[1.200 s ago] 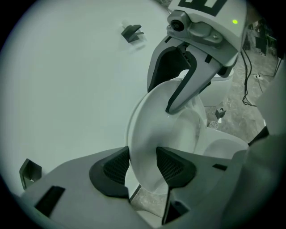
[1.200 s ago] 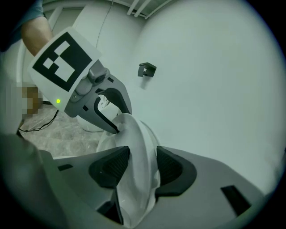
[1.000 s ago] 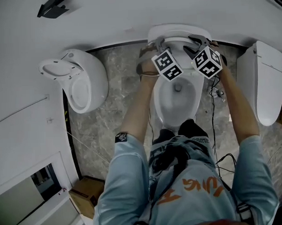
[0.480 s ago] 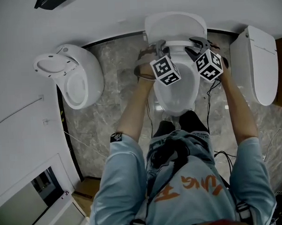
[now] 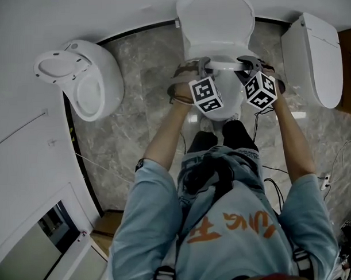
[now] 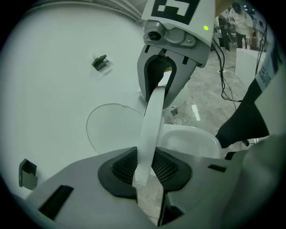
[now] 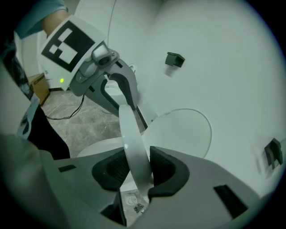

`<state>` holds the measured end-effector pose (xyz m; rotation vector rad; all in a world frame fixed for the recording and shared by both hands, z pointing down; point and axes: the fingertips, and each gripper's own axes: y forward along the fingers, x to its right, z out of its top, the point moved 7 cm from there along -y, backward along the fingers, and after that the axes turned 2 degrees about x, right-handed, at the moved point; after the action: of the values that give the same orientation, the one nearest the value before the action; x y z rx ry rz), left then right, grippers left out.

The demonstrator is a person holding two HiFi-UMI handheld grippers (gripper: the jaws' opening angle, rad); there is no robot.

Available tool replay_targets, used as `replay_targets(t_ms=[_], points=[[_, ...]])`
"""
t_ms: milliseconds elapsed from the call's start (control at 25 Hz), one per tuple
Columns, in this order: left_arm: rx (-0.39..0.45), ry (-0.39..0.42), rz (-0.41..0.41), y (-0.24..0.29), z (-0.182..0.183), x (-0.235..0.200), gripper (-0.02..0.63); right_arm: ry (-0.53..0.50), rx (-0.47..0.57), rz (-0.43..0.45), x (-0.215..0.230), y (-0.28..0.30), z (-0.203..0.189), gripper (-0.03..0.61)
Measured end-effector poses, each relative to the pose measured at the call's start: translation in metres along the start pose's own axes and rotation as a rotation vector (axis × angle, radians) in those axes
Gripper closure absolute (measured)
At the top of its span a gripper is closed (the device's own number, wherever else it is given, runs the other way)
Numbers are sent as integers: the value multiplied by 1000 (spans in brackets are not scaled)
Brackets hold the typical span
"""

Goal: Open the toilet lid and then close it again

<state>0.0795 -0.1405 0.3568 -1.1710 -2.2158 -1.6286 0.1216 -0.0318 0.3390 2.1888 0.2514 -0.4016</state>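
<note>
Both the left tongs (image 6: pixel 145 172) and right tongs (image 7: pixel 134 172) are closing, seemingly already pinching, on the front rim of the toilet lid (image 5: pixel 216 26) between them: stiff, light, glossy plastic, likely slippery.

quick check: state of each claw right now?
left claw: closing, gripping the toilet lid by its rim.
right claw: closing, gripping the same rim.
</note>
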Motion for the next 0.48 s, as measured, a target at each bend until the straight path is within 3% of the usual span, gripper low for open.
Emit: replay_targets(t_ms=[160, 320, 480], points=[[0, 29, -54, -3, -20, 39, 496, -109, -65, 33, -46, 9, -9, 451], [-33, 135, -128, -1, -37, 90, 476, -191, -124, 120, -99, 20, -29, 431], [-46, 175, -127, 2, -47, 122, 466, -228, -154, 105, -133, 27, -43, 423]])
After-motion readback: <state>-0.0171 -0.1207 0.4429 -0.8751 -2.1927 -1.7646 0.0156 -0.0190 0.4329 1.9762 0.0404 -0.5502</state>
